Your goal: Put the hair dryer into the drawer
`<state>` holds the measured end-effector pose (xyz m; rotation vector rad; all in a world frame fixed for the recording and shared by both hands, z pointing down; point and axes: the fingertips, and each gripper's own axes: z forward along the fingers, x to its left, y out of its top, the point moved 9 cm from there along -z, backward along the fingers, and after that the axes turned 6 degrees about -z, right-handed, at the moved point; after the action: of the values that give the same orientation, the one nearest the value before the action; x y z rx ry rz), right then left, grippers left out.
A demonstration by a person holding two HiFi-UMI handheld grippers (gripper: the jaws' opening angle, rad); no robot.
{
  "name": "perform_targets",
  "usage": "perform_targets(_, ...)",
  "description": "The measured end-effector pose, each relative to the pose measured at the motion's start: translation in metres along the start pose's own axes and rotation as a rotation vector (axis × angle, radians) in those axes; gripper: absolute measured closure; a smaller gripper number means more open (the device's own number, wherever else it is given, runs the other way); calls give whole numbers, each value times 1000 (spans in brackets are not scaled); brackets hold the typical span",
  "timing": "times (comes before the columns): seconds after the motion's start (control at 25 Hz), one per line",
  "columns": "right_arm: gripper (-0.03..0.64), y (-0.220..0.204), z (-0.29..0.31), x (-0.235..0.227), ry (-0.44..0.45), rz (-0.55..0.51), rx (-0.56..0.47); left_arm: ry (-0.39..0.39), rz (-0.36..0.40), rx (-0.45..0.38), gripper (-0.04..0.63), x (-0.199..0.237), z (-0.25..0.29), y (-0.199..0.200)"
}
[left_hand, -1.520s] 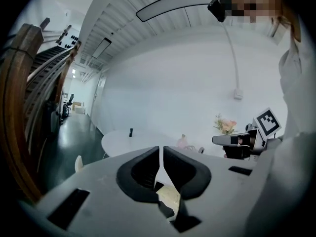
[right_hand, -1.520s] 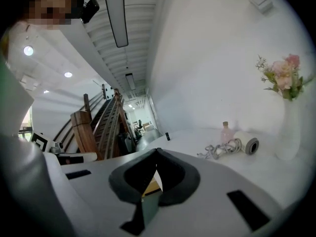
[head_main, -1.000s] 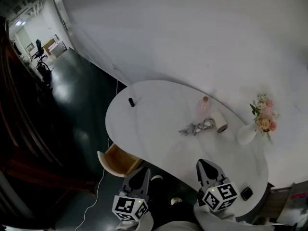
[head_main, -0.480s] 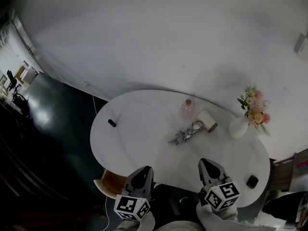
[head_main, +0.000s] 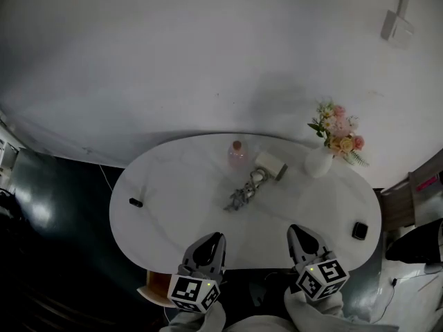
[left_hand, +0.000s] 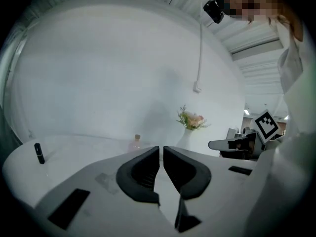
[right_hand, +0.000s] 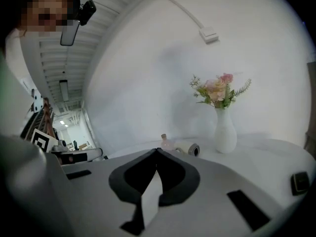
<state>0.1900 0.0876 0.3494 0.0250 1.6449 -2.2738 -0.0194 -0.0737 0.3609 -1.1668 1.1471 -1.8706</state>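
Down-left of the left gripper, jaws pressed together on nothing, the drawer peeks from under the counter edge. The hair dryer lies well ahead, between both grippers, cord trailing nearer; dragging that could topple the pink bottle beside it. The right gripper is likewise closed, empty, with bare counter ahead and the flower vase beyond.

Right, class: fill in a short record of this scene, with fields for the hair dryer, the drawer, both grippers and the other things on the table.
hair dryer: lying on the table, towards the back, untouched
drawer: at the table's near left edge, mostly hidden
left gripper: shut, empty
right gripper: shut, empty
others: pink bottle, vase of flowers
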Motion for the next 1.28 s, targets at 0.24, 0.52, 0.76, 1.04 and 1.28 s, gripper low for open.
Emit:
perform_targets(0.24,566,-12,-3,9,-81,33,13,-79,1,50,561,11,23,2)
perform_targets(0.52,566,-24,-3,4,-103,57,50,-130,20,112,560,19,57,-4)
perform_targets(0.76,566,-28,0,-16,-105,97,66,-150,50,210,420,24,98,-12)
perform_targets(1.04,566,-36,4,-22,-109,110,91,-152,113,323,336,28,148,-18)
perform_targets(1.28,566,-42,5,-24,-122,125,108,-137,181,420,314,31,192,-20)
